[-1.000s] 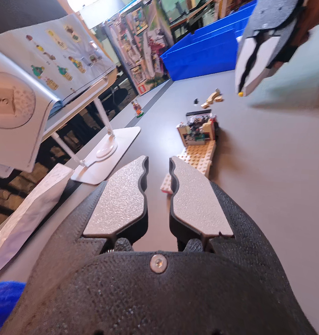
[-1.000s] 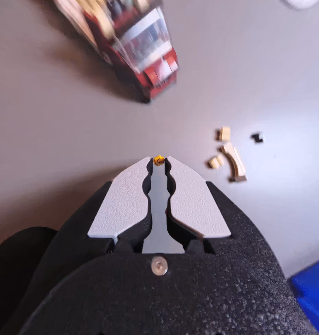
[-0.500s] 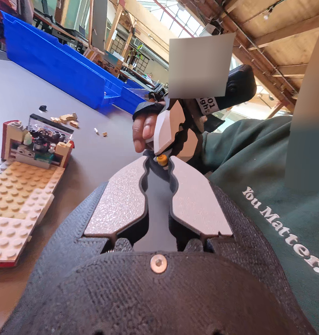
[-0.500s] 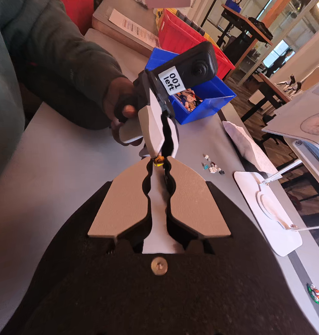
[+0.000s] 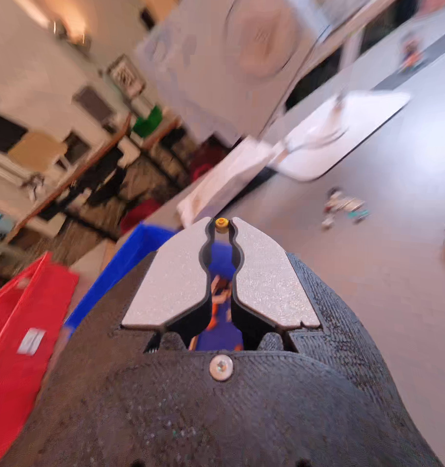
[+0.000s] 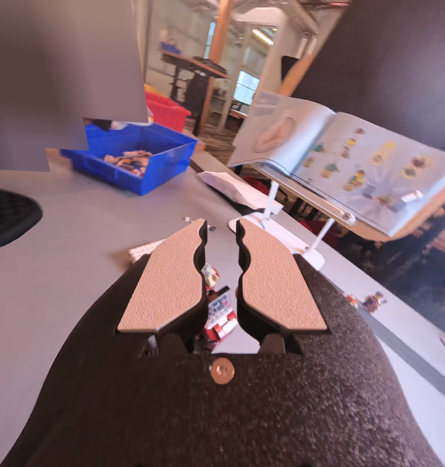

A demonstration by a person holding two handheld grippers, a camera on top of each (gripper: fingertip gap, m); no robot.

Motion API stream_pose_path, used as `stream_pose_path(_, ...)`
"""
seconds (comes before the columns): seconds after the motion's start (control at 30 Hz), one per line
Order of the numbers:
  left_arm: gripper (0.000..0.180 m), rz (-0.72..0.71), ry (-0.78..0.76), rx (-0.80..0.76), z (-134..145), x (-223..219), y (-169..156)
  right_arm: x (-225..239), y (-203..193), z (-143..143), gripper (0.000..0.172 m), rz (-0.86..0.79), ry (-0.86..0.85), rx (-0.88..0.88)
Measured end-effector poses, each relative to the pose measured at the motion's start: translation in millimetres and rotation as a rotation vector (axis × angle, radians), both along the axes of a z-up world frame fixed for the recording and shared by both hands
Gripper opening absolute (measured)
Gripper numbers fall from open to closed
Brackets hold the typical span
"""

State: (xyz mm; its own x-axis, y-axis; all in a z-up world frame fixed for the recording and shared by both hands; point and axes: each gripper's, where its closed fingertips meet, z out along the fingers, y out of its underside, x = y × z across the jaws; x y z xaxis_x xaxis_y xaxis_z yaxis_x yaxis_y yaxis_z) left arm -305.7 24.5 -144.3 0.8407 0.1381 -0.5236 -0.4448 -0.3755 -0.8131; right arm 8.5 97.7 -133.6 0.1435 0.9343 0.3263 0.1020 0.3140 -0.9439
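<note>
My left gripper (image 5: 222, 225) is shut on a small round yellow brick piece (image 5: 221, 224), pinched at the very fingertips and held in the air above a blue bin (image 5: 130, 255). My right gripper (image 6: 221, 225) is open with nothing between its fingers. It hovers over the grey table (image 6: 64, 252), above a red and white brick model (image 6: 220, 318) that shows through the gap between its fingers. The left wrist view is blurred by motion.
A blue bin of loose bricks (image 6: 138, 156) and a red bin (image 6: 166, 111) stand at the table's far side. An open instruction booklet (image 6: 355, 161) rests on a white stand (image 6: 279, 235). A white paper bag (image 6: 231, 189) and small loose pieces (image 5: 345, 204) lie on the table. My right fingertips sit around 35 cm from my left ones.
The yellow piece passed from my right gripper to my left. The left pads closed on it, the right pads opened, and both grippers swung apart.
</note>
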Motion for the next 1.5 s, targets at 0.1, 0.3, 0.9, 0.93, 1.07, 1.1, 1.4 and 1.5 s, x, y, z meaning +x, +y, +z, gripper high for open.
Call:
stream_pose_path(0.1,0.011,0.184,-0.11,-0.222,-41.3,-60.8,-23.3,7.5,29.6,-3.1,0.022,-0.087,0.031,-0.112)
stream_pose_path(0.3,0.084,0.31,-0.198,-0.403,-89.0,-85.0,-40.6,6.4,38.8,-19.7,0.022,-0.108,-0.006,-0.172)
stream_pose_path(0.9,0.0,-0.413,-0.195,0.574,76.0,66.1,-34.6,5.8,48.8,-25.9,0.024,-0.159,0.005,-0.189)
stream_pose_path(0.93,0.0,-0.45,-0.23,0.581,74.6,76.2,-33.7,5.7,49.1,-27.1,0.025,-0.162,0.003,-0.189)
stream_pose_path(1.07,0.0,-0.537,-0.347,0.546,49.9,108.4,-21.6,5.4,50.0,-31.0,0.025,-0.17,-0.004,-0.181)
stream_pose_path(1.1,0.0,-0.563,-0.394,0.533,42.2,117.2,-18.1,5.3,50.1,-32.1,0.025,-0.171,-0.003,-0.182)
stream_pose_path(1.4,0.0,-0.651,-0.521,0.323,-19.9,156.7,14.2,3.2,53.5,-48.1,0.027,-0.195,-0.018,-0.176)
stream_pose_path(1.5,0.0,-0.633,-0.491,0.306,-26.3,152.7,16.2,2.7,53.7,-51.8,0.028,-0.19,-0.017,-0.191)
